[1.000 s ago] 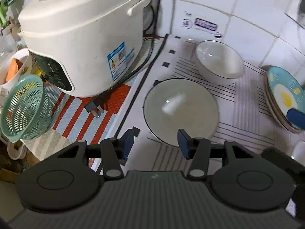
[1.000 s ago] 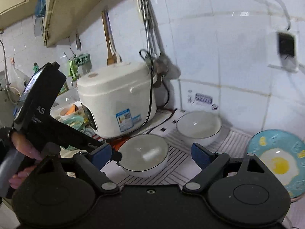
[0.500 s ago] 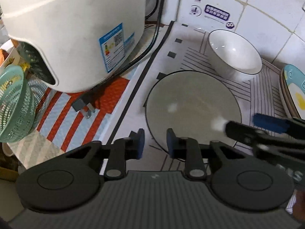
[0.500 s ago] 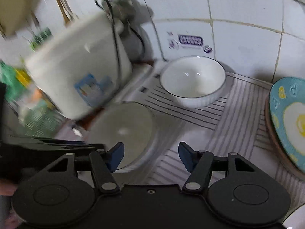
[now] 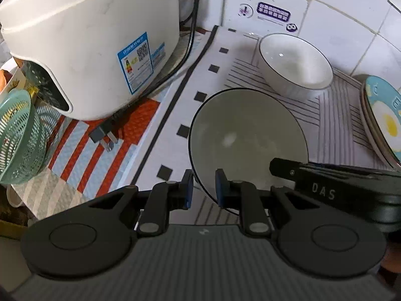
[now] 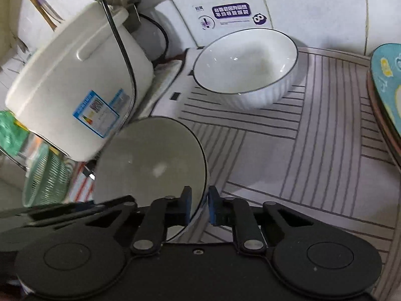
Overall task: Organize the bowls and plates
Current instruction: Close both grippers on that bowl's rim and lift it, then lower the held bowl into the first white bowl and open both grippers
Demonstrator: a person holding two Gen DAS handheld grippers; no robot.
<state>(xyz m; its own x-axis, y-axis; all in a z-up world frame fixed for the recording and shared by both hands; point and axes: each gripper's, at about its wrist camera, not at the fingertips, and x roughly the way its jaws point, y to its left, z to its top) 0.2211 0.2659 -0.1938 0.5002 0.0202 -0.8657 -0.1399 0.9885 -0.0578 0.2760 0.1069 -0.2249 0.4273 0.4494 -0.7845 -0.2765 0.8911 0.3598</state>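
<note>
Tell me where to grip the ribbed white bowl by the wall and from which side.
Grip the ribbed white bowl by its thin upright rim, one finger inside and one outside, coming down from above on the near, open side. The tiled wall crowds its far side, and its wide mouth faces up.

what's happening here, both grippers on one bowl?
Yes. The left gripper and the right gripper are each shut on the rim of the near bowl, at different spots. It sits on the striped mat beside the rice cooker. The second white bowl and the stacked egg-pattern plates are untouched.
</note>
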